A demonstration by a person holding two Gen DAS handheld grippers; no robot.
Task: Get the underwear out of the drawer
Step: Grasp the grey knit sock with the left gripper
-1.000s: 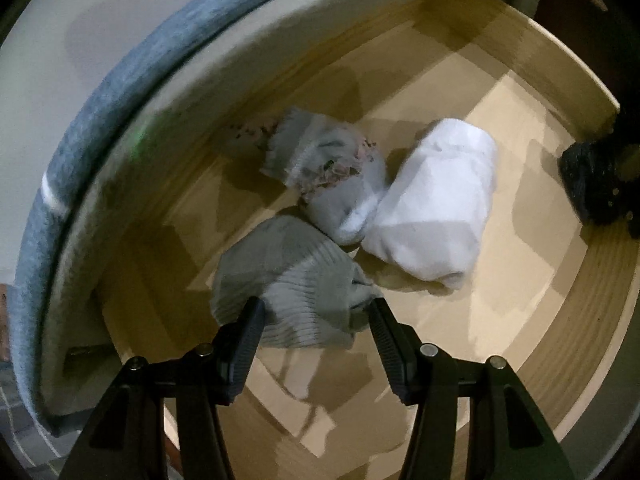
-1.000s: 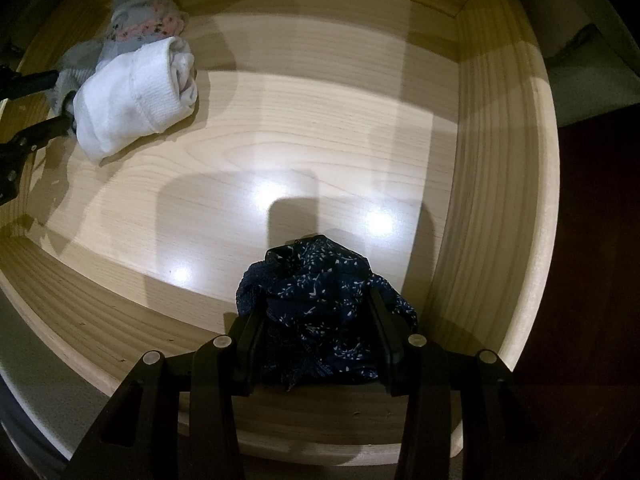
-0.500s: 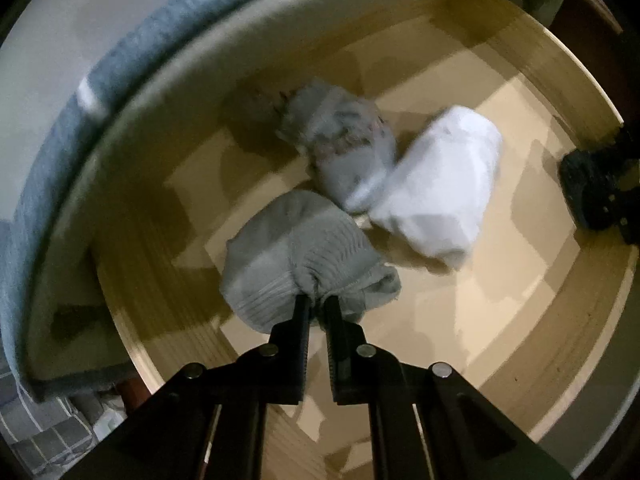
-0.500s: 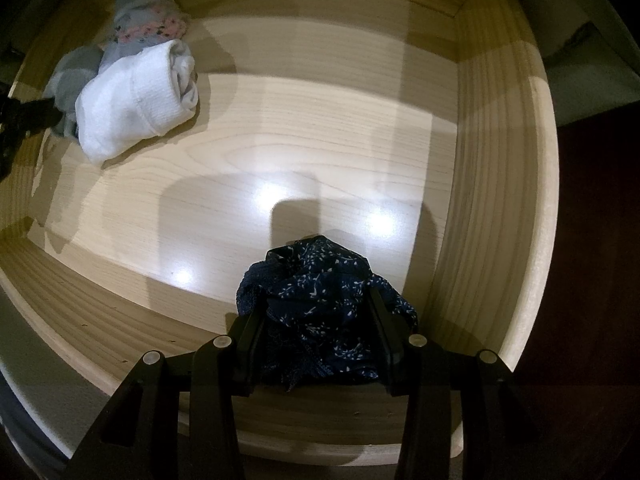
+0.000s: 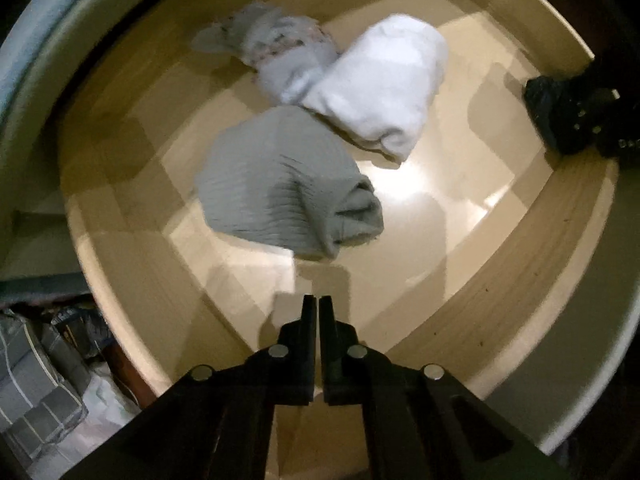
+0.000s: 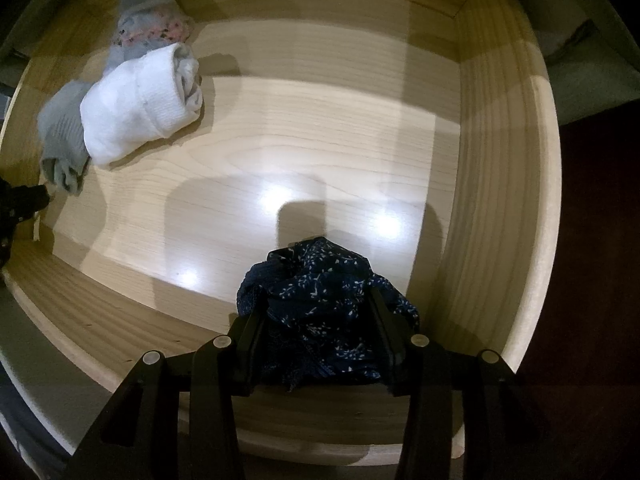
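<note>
An open wooden drawer (image 5: 532, 256) (image 6: 500, 184) holds three rolled bundles: a grey ribbed one (image 5: 280, 184) (image 6: 60, 136), a white one (image 5: 380, 80) (image 6: 136, 108) and a pale floral one (image 5: 276, 48) (image 6: 152, 20). My left gripper (image 5: 316, 304) is shut and empty, just short of the grey bundle. My right gripper (image 6: 316, 308) is shut on a dark navy patterned piece of underwear (image 6: 316, 308) at the drawer's front right. The right gripper and its bundle show at the right edge of the left wrist view (image 5: 560, 112).
The drawer's front panel (image 6: 48, 364) runs under the right gripper. Folded grey cloth and a white bag (image 5: 44, 396) lie outside the drawer at lower left. The left gripper (image 6: 20, 204) shows at the left edge of the right wrist view.
My left gripper shut beside the grey bundle, then pulled back without it; the grey bundle stays in the drawer, shifted slightly. My right gripper has not moved.
</note>
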